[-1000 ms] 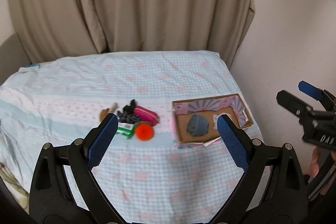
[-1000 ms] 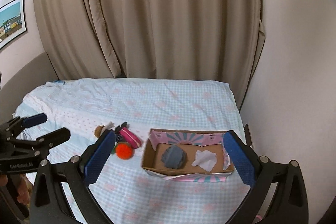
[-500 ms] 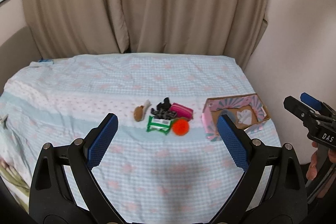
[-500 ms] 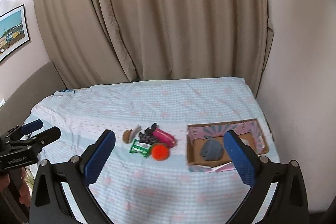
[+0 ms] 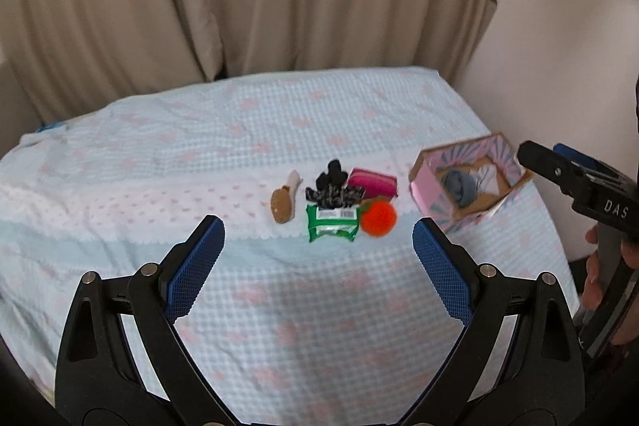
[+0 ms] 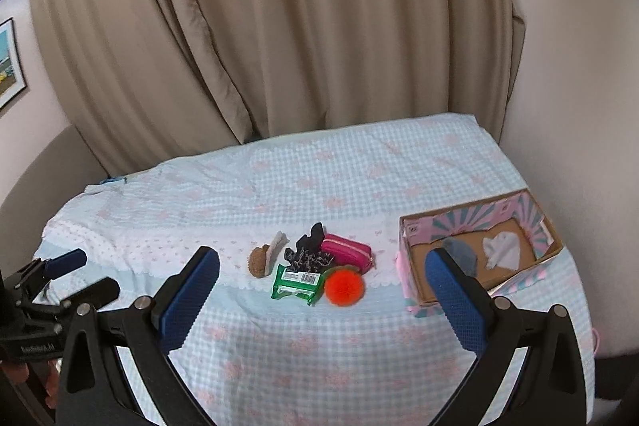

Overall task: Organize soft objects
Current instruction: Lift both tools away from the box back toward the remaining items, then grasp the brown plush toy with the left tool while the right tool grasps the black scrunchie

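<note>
Two items in cardboard box [image 6: 531, 204]: grey bundle [image 6: 463, 252], white cloth [image 6: 503, 250].

So the box [image 6: 415, 276] sits on the bed [image 6: 319, 366] near its right edge, with a folded cloth [image 6: 463, 254] and a tissue [image 6: 503, 250] inside, cloth to the left. Left of the box there's a little cluster: pouch [image 6: 346, 250] closest and toward the back, pom-pom [image 6: 344, 286] in front of it, wipes pack [image 6: 297, 281] left of that. The scrunchie [image 6: 309, 251] lies behind the pack, and the brush [image 6: 264, 257] is farthest from the box.
</note>
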